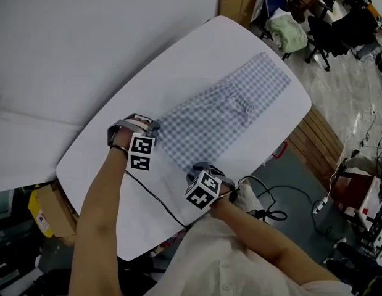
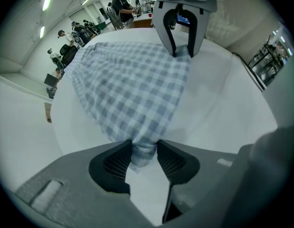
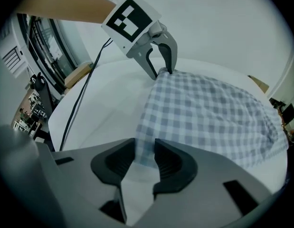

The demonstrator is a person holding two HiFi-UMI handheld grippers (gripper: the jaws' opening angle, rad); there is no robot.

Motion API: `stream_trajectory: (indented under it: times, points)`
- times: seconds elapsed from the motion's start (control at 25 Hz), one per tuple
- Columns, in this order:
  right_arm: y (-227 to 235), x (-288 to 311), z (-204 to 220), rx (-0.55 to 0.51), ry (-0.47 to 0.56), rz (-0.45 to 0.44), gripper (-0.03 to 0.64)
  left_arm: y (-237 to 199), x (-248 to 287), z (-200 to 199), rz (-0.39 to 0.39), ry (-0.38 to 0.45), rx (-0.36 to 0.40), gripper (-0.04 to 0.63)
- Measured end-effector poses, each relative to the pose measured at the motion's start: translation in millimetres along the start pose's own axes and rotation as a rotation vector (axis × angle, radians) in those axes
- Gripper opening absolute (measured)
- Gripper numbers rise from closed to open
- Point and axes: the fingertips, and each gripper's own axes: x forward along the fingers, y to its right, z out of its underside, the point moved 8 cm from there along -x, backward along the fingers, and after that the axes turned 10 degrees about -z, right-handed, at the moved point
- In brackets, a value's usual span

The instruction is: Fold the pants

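- The checked pants [image 1: 224, 113] lie spread on the white table [image 1: 147, 73], reaching from its middle toward its far end.
- The left gripper [image 2: 143, 158] is clamped on one near corner of the pants, low over the table, with cloth bunched between its pads.
- The right gripper [image 3: 144, 163] pinches the other near corner, also low over the table.

The table [image 1: 240, 48] in front of me is white, with rounded corners and a smooth, bare top. The pants [image 1: 221, 113] (blue-and-white check) lie flat on it, stretched lengthwise from my edge toward the far end, a little rumpled in the middle. A thin black cable [image 1: 155, 197] trails across the near corner and off the edge.
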Motion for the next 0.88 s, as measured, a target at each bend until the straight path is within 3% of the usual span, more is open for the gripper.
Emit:
stream_trajectory:
  times: [0.2,0.36,0.88]
  points:
    - [1.7,3.3,-3.3,-0.023,-0.013,-0.004,0.134,-2.8,8.8,2.3,0.067,0.005,0.055,0.152]
    - [10.3,0.3,-0.2,-0.006,0.001,-0.004,0.055,-9.1,9.2,1.5,0.083,0.010,-0.005,0.098]
    - [9.8,-17.9,-1.7,0.006,0.025,-0.098,0.040,-7.5,-2.8,1.7,0.117,-0.006,-0.101,0.071]
